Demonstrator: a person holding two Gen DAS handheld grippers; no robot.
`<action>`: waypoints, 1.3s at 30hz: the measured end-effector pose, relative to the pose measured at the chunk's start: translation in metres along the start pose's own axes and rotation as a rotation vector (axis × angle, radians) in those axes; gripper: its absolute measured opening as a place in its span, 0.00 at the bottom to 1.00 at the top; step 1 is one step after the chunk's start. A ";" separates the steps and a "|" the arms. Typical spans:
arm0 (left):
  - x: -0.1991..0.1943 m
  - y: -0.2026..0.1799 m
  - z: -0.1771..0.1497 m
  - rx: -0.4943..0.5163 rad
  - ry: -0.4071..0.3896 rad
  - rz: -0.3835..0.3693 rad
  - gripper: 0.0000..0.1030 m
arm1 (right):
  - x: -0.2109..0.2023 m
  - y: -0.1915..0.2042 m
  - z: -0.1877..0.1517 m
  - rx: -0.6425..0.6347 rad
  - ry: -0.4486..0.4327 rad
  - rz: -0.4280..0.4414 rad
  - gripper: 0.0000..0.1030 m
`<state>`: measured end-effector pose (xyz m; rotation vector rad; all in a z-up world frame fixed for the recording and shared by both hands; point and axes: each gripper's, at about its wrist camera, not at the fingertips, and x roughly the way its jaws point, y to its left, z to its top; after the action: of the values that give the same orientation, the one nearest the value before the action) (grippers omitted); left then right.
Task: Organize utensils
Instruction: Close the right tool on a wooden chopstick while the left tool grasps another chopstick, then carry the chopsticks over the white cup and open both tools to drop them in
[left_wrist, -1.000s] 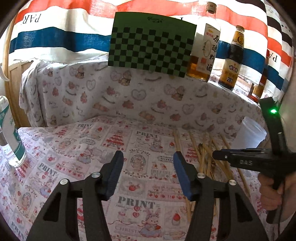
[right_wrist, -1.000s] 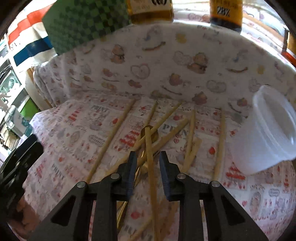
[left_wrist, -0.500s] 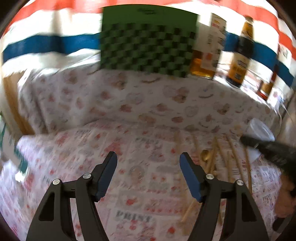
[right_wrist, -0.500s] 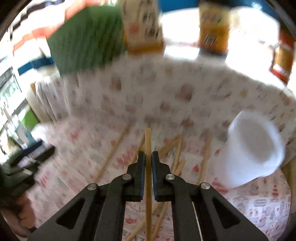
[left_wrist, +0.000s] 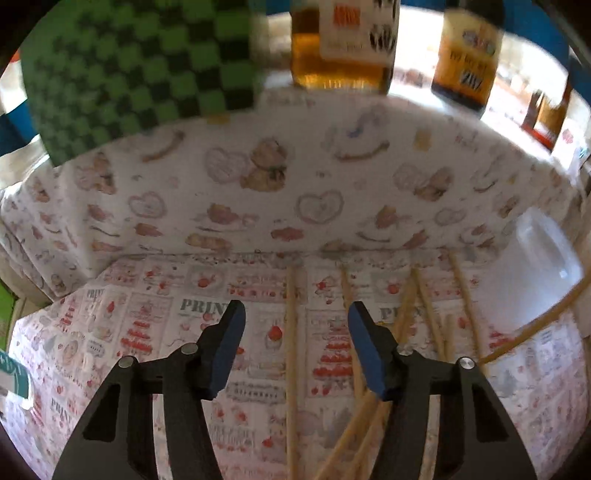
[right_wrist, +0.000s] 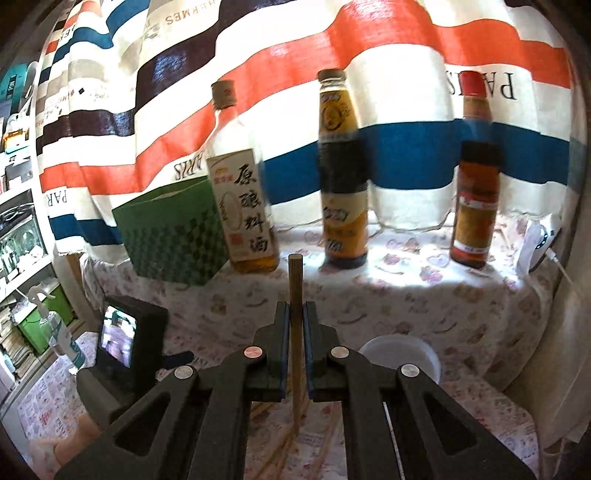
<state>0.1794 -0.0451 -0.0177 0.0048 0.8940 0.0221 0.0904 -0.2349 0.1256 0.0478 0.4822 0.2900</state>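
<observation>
The right gripper (right_wrist: 294, 314) pinches a single chopstick (right_wrist: 295, 295) above the white cup (right_wrist: 400, 352), while the left gripper (left_wrist: 293, 326) hovers wide apart over loose chopsticks (left_wrist: 291, 369) on the patterned cloth (left_wrist: 147, 332). Held by so narrow a contact, the stick could pivot between the pads and miss the cup's rim or tip the light cup over.

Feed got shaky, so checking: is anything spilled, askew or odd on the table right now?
Nothing spilled. The chopsticks still on the cloth lie scattered and crossing near the white cup, which stands upright. The right gripper holds one chopstick; the left gripper is open.
</observation>
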 end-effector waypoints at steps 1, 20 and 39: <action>0.007 -0.002 0.001 0.009 0.010 0.007 0.54 | 0.000 -0.002 0.001 0.000 -0.003 -0.014 0.08; 0.058 0.000 0.017 -0.022 0.192 -0.011 0.06 | -0.012 -0.036 0.013 0.063 -0.036 -0.044 0.08; -0.234 -0.048 0.063 0.002 -0.576 -0.260 0.06 | -0.077 -0.058 0.027 0.082 -0.304 -0.031 0.08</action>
<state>0.0830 -0.0979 0.2036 -0.0993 0.3136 -0.2134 0.0525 -0.3118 0.1776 0.1618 0.1922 0.2278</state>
